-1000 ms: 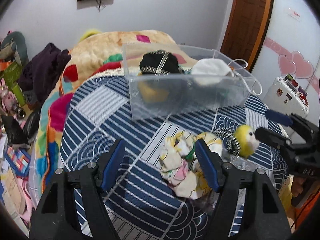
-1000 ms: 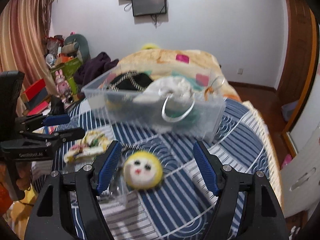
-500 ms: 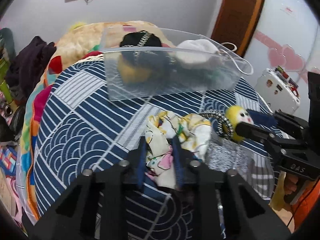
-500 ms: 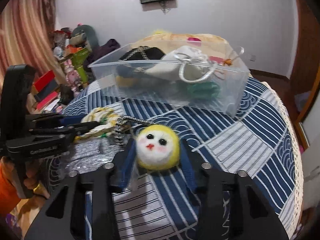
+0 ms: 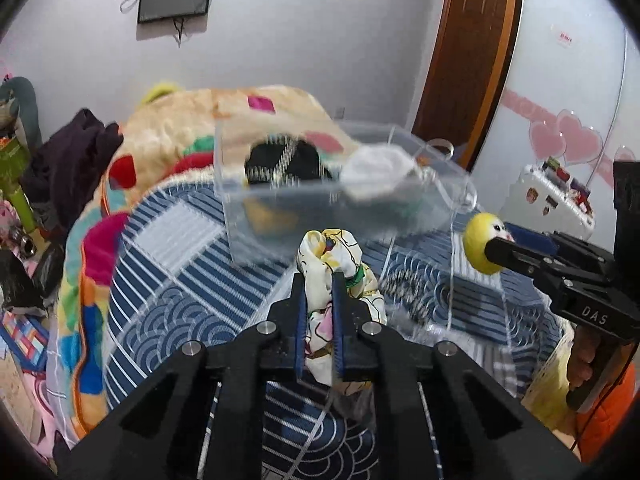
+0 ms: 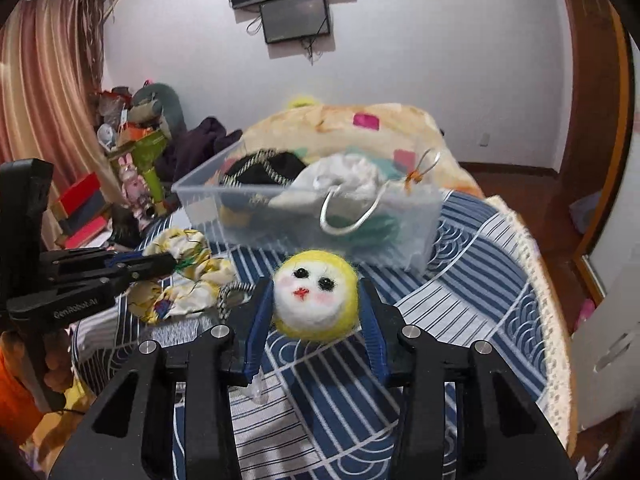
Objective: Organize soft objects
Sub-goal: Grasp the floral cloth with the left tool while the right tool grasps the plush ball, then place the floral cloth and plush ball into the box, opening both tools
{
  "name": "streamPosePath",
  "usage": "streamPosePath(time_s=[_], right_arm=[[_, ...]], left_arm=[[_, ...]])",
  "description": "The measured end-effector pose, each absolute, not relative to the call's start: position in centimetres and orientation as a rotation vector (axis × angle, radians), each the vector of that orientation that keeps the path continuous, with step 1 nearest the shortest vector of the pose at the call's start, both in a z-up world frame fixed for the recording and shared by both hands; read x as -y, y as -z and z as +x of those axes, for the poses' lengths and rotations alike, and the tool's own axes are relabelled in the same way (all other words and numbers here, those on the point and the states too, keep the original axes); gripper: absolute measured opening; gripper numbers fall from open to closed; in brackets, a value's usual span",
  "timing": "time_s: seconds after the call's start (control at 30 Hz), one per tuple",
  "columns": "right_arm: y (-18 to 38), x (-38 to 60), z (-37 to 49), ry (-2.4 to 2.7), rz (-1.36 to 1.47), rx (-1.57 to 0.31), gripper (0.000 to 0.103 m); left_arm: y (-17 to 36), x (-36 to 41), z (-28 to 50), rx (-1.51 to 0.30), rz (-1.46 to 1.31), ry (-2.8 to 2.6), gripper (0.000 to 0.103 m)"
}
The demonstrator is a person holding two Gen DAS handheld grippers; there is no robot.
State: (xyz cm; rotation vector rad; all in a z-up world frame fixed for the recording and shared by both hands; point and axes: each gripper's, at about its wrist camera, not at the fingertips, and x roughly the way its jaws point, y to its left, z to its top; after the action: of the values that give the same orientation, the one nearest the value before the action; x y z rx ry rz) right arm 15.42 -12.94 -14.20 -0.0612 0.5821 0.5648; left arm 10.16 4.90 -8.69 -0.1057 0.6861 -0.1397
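My left gripper [image 5: 318, 280] is shut on a yellow-and-white patterned cloth [image 5: 326, 250] and holds it above the blue striped table [image 5: 168, 280]. My right gripper [image 6: 316, 280] is shut on a yellow felt ball with a face [image 6: 316, 296], lifted off the table [image 6: 460, 292]. The ball [image 5: 482, 240] and right gripper also show at the right of the left wrist view; the cloth [image 6: 188, 272] and left gripper [image 6: 168, 258] show at the left of the right wrist view. A clear plastic bin [image 5: 332, 196] [image 6: 304, 212] behind holds a black item, a white bag and other soft things.
A striped cord [image 6: 228, 296] hangs from the ball. A colourful blanket heap [image 5: 192, 128] lies behind the bin. Clutter of toys and boxes [image 6: 132, 160] stands at the left. A wooden door [image 5: 468, 56] is at the right.
Both grippers closed on their objects and lifted them: the left raised the cloth, the right raised the yellow ball, both toward the bin.
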Motion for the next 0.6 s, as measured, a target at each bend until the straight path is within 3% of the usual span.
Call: streamPosePath(time_s=[0.6], right_arm=[[7.4,14.1,18.1,-0.449,-0.025,-0.383,0.039]], left_arm=[[1.7,-4.5,14.0,-0.481,-0.075,0.075,0.010]])
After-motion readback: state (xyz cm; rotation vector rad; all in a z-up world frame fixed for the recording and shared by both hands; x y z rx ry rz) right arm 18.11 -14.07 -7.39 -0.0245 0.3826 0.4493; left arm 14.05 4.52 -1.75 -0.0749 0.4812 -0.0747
